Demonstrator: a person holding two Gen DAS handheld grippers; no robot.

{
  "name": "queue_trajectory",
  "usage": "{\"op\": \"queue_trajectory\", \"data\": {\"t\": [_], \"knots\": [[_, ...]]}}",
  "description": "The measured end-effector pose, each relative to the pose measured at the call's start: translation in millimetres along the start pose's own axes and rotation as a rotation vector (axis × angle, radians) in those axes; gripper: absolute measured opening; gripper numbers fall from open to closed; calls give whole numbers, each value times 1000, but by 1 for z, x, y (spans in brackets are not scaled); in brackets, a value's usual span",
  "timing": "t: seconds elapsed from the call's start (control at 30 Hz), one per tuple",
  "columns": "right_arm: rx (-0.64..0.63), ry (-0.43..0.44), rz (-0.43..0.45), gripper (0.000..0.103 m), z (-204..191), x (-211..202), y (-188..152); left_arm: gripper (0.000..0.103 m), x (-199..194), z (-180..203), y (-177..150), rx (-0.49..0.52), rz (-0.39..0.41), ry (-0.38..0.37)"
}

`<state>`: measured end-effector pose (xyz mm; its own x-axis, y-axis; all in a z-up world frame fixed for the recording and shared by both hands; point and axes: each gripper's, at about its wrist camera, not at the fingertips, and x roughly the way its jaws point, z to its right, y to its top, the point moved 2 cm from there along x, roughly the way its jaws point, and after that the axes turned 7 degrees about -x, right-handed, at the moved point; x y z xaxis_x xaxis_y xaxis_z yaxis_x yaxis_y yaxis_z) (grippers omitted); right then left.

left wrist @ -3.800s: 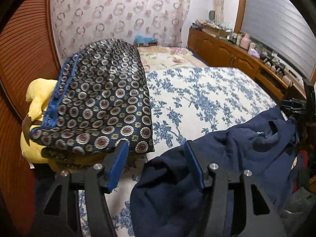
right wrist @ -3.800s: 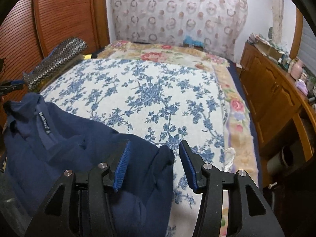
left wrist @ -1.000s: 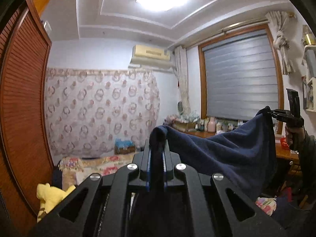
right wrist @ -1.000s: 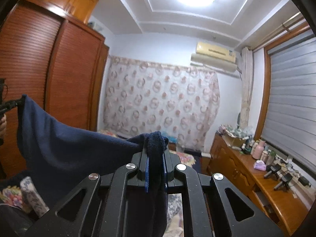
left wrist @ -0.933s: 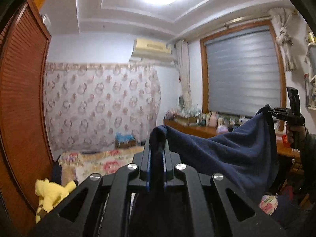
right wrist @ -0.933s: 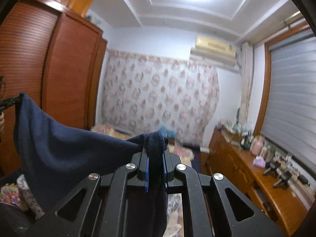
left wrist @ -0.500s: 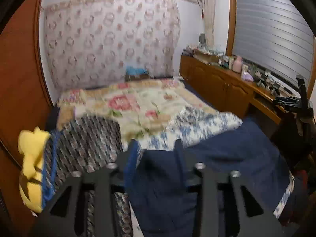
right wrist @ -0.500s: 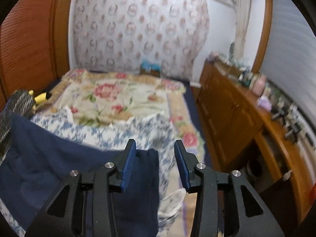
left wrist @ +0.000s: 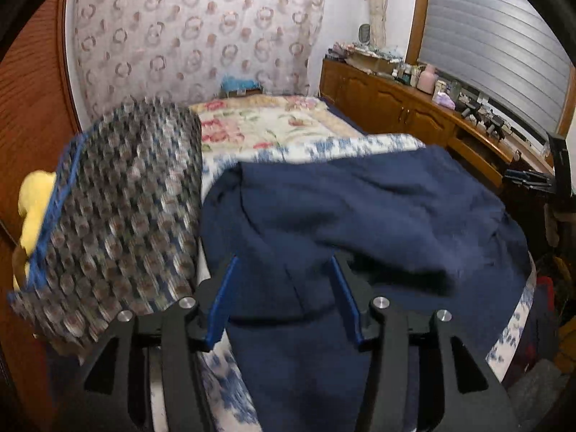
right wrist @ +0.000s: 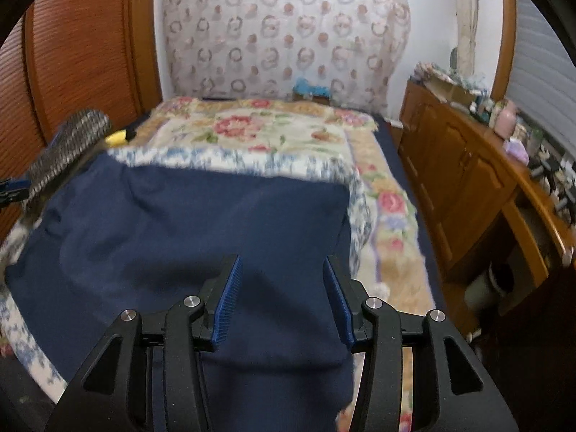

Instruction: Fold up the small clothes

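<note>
A navy blue garment (left wrist: 360, 212) lies spread over the blue-flowered bed cover (left wrist: 360, 142); it also fills the near part of the right wrist view (right wrist: 201, 223). My left gripper (left wrist: 284, 297) is open, its blue pads either side of the garment's near left edge, nothing clamped. My right gripper (right wrist: 282, 297) is open above the garment's near right edge. The right gripper shows at the far right of the left wrist view (left wrist: 529, 178). The garment's near hem hangs over the bed edge, under the grippers.
A folded dark patterned cloth (left wrist: 118, 216) sits on a yellow plush toy (left wrist: 34, 198) at the bed's left. A wooden cupboard (right wrist: 468, 187) with clutter on top runs along the right. A wooden wardrobe (right wrist: 72, 54) stands on the left. A floral blanket (right wrist: 259, 126) covers the far bed.
A second ago both grippers held the garment up in the air, shut on its edges. They have come down, laid it on the bed and opened.
</note>
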<state>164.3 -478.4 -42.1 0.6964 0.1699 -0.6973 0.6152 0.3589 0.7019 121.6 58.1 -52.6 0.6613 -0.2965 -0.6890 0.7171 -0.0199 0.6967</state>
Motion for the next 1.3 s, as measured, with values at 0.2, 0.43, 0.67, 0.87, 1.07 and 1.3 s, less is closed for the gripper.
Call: {"op": "queue_trajectory", "data": {"t": [0.2, 0.43, 0.67, 0.87, 1.07, 1.3], "knots": [[36, 18, -62, 47, -6, 17, -42, 50, 15, 3, -32, -17, -61, 12], [60, 7, -67, 47, -12, 26, -61, 50, 28, 9, -44, -37, -92, 20], [93, -11, -53, 47, -5, 11, -67, 50, 38, 19, -38, -63, -103, 10], [108, -19, -56, 47, 4, 7, -70, 50, 47, 27, -29, -54, -107, 16], [148, 14, -61, 47, 10, 18, -64, 43, 62, 36, -18, -43, -113, 14], [107, -15, -77, 8, 6, 30, -57, 10, 72, 37, -12, -36, -116, 26]]}}
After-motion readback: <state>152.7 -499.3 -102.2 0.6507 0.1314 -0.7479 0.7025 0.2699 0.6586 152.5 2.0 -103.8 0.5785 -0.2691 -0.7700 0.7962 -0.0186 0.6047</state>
